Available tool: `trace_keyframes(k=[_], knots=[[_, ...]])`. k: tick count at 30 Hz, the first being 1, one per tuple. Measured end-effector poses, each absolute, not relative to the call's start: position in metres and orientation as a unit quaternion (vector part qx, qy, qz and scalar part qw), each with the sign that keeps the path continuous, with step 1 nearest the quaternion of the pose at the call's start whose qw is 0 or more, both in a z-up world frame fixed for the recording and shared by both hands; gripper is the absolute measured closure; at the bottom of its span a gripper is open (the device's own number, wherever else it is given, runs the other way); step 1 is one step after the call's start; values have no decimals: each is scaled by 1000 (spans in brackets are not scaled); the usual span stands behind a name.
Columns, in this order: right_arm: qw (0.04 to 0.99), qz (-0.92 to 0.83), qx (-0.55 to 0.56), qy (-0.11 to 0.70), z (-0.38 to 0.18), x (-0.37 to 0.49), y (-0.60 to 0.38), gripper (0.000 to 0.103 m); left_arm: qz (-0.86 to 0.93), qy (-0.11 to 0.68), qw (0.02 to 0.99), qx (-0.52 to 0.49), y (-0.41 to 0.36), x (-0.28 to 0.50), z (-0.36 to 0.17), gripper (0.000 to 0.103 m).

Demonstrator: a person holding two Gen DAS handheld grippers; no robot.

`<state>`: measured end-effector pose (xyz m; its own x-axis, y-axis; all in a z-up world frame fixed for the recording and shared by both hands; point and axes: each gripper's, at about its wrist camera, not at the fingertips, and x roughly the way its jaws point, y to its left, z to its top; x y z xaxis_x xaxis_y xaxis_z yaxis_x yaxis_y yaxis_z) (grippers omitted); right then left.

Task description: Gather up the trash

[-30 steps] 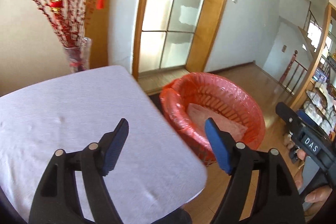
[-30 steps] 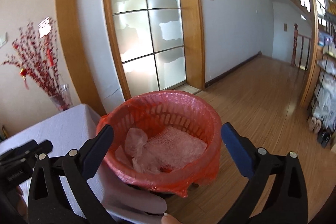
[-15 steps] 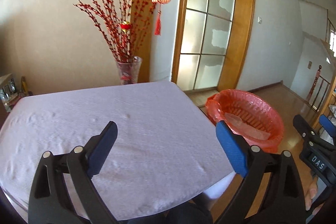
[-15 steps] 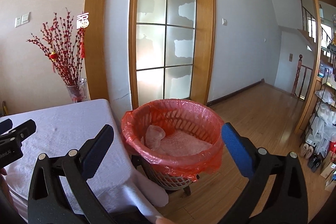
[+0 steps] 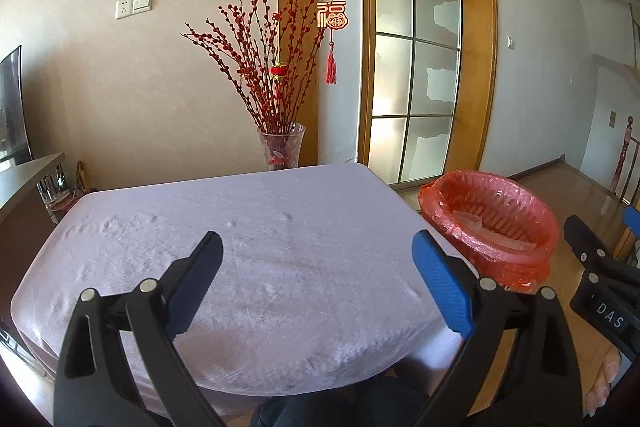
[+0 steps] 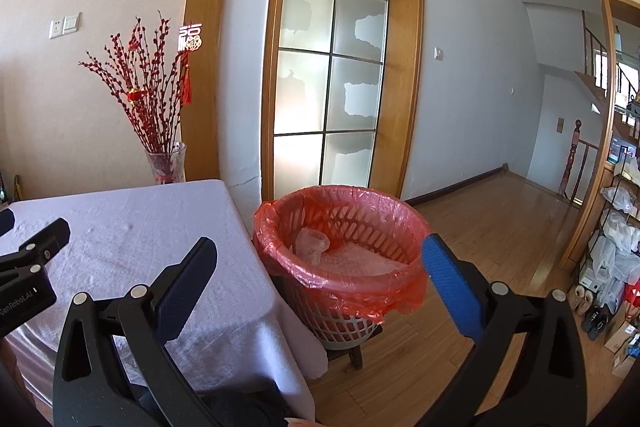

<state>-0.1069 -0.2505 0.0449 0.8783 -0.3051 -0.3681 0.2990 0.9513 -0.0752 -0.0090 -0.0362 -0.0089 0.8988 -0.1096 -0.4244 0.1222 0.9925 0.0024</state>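
- The left gripper (image 5: 316,267) hangs over the near half of the bench (image 5: 260,227), jaws spread wide, nothing between its blue pads.
- The right gripper (image 6: 320,271) is spread just as wide and empty, held above the bench's right corner and the bin (image 6: 340,227).
- The bench wears a pale lilac cloth, faintly wrinkled, with only a few small bumps in it.
- The bin stands on the wooden floor (image 6: 480,247) just beside the bench's right edge, at 3 o'clock from the left gripper and at 12 o'clock from the right one.
- It is a white lattice basket lined with a red bag (image 6: 280,223) folded over the rim.
- Inside lies the trash (image 6: 344,259): crumpled clear plastic, with 1 rounder piece toward 9 o'clock and a flatter bubbly sheet across the rest.
- In the left view the right gripper's body sits at 4 o'clock, a thumb showing below it.
- Behind the bench, at 12 o'clock, a glass vase (image 5: 281,147) holds red berry twigs against the wall.
- A frosted glass door (image 6: 332,75) in a wooden frame stands behind the bin.
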Motion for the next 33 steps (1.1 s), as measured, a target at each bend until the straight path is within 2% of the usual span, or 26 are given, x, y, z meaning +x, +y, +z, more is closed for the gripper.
trace_keyframes(k=[33], knots=[[963,-164,14,215,32,-120,-255,2,-23,203,979,20,-32,-29,-17,9]])
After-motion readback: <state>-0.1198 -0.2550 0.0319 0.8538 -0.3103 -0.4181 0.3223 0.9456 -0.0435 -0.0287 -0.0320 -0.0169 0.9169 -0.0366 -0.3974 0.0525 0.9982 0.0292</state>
